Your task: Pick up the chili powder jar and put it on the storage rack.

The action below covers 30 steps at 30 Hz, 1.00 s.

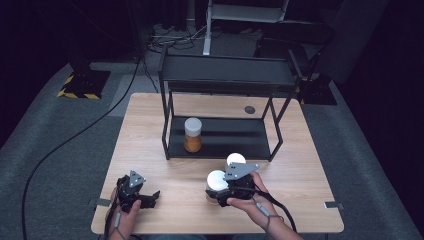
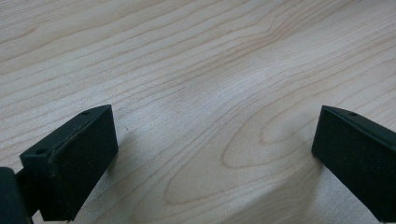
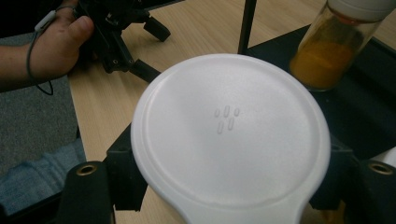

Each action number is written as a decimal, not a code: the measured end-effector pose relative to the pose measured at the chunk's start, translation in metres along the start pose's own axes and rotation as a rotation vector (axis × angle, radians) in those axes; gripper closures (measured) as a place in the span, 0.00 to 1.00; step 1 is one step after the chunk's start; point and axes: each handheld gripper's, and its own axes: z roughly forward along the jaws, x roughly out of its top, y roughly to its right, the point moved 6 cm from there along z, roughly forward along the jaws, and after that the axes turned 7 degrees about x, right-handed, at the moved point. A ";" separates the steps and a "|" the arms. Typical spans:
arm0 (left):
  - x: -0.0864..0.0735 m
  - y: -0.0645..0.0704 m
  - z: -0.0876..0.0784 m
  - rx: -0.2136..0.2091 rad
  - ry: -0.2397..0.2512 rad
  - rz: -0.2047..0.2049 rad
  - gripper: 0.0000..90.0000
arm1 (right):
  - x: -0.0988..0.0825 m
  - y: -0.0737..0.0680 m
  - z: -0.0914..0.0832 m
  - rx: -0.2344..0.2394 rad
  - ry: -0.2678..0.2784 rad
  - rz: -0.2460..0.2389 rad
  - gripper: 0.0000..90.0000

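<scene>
Nearest the camera in the high view, two hands are coming in over the near edge of the desk. The right hand-held gripper is clamping a white-lidded jar near the middle of the near edge, the jar sitting between its jaws with the lid facing up. A second white-lidded jar is standing just behind it, close to the front of a black shelf rack. On the rack's lower shelf a third jar, filled with orange powder, is standing upright toward the left end. That is making three jars in all, two hand-held grippers and one rack. The left hand-held gripper is resting near the near left corner, well apart from the jars.

In the left gripper view, the left hand-held gripper is holding its jaws wide over bare wood grain, with nothing between them.

In the right gripper view, the right hand-held gripper is gripping the held jar by its sides just under the round white lid, which is lying between the two jaws. The orange-powder jar is standing beyond on the black shelf, and the left hand with its gripper is showing farther off.
</scene>
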 end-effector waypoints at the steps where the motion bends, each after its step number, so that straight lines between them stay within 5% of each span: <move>1: 0.000 0.000 0.000 0.000 0.000 0.000 0.00 | 0.001 0.001 -0.001 -0.003 0.001 -0.003 0.34; 30: 0.000 0.000 0.000 0.000 0.000 0.001 0.00 | 0.038 0.014 -0.010 -0.005 0.019 -0.006 0.34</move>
